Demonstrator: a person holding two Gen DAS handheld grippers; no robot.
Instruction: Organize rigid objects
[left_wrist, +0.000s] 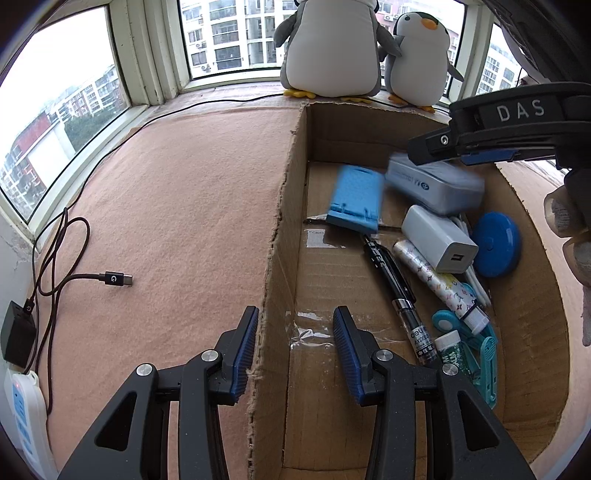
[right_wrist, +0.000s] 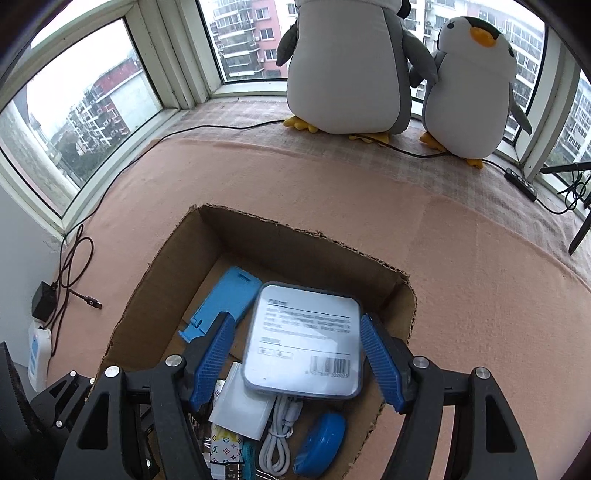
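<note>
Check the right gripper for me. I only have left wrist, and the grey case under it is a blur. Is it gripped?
Observer: No. In right wrist, the grey case lies flat between the right gripper fingers, with a clear gap at the pad on the picture's left.
Operator: Resting on what?
Observer: Its near edge overlaps the white charger and a coiled white cable.
Operator: Which face is up?
Observer: The label side, barcode toward the gripper.

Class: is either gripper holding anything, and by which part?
Nothing is held. The right gripper stands open over the grey tin; the left gripper straddles the box wall, unclamped.
</note>
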